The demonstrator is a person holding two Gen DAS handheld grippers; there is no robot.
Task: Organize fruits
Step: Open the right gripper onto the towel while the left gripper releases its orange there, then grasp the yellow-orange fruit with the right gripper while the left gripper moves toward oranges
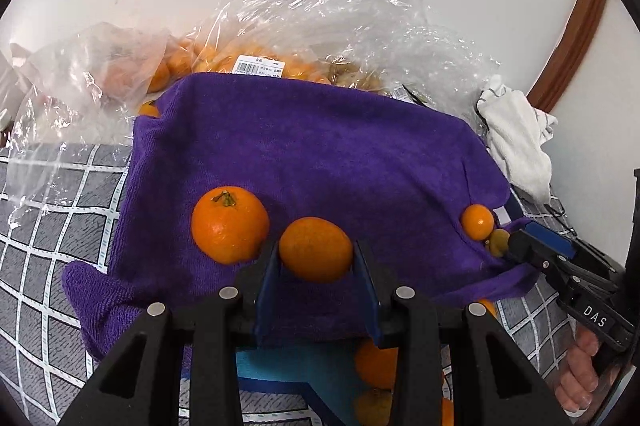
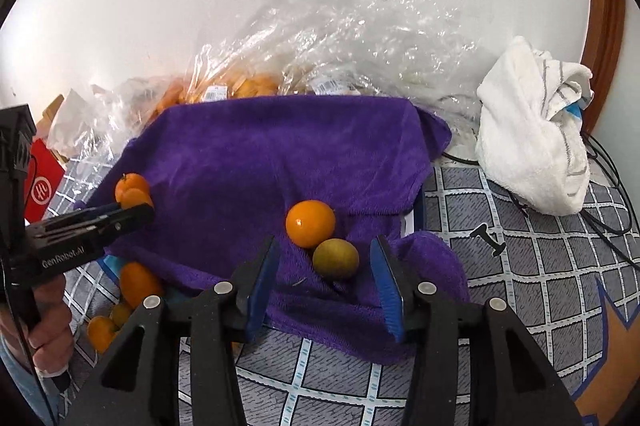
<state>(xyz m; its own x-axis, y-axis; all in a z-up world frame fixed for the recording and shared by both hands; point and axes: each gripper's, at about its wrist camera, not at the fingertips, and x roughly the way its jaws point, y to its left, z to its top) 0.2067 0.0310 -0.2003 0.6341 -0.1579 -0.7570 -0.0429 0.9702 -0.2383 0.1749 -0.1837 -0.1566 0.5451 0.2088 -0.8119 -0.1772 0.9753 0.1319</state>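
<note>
A purple towel (image 1: 304,154) lies spread on the patterned surface. My left gripper (image 1: 316,258) is shut on a tangerine (image 1: 316,249) just above the towel. A larger stemmed tangerine (image 1: 229,224) sits to its left. In the right wrist view my right gripper (image 2: 325,268) is open, its pads either side of a greenish-brown fruit (image 2: 335,259) lying on the towel (image 2: 280,154). A small orange (image 2: 310,223) touches that fruit from behind. The same pair shows in the left wrist view, the orange (image 1: 477,222) and the greenish fruit (image 1: 499,242), at the right gripper's tip.
Clear plastic bags (image 1: 248,38) holding several oranges lie behind the towel against the white wall. A crumpled white cloth (image 2: 532,130) sits at the right. More oranges (image 2: 138,282) lie off the towel's near left edge. A red box (image 2: 42,186) stands far left. Black cables (image 2: 608,194) run at right.
</note>
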